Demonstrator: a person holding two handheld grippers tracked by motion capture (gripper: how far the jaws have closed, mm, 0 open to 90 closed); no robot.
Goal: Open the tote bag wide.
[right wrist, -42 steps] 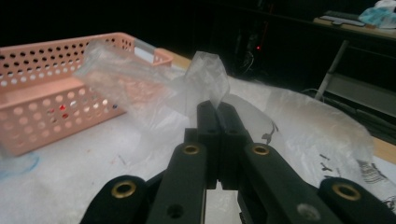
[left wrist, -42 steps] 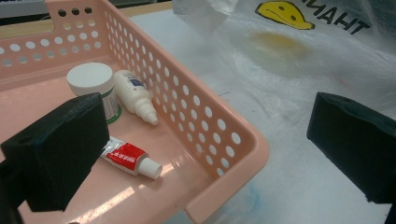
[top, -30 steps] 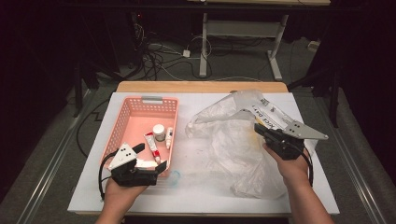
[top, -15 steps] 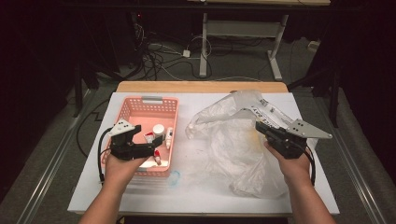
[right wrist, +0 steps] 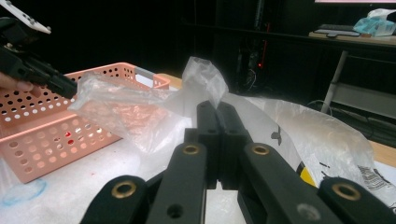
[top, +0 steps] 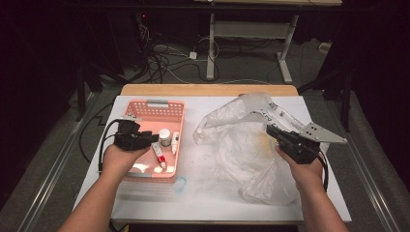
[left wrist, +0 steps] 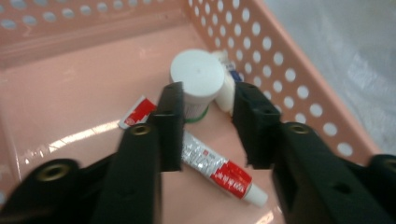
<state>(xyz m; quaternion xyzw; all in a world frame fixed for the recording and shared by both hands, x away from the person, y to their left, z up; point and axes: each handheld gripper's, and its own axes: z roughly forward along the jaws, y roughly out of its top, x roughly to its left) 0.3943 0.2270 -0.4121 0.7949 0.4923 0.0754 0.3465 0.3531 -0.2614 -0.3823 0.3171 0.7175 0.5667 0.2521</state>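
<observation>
Dark floor and tangled cables lie behind the white counter, where a pink perforated basket stands at the left and a crumpled clear plastic bag spreads at the right. Inside the basket stands a small jar with a round white lid and a green band at its base, upright, near the basket's right wall. Just beside it lies a white tube, and in front a red and silver tube with a white cap lies flat. The left tool has just been closing; its jaws flank the jar with gaps on both sides, not pressing it. The right tool is clamped on a fold of the bag, holding it raised
</observation>
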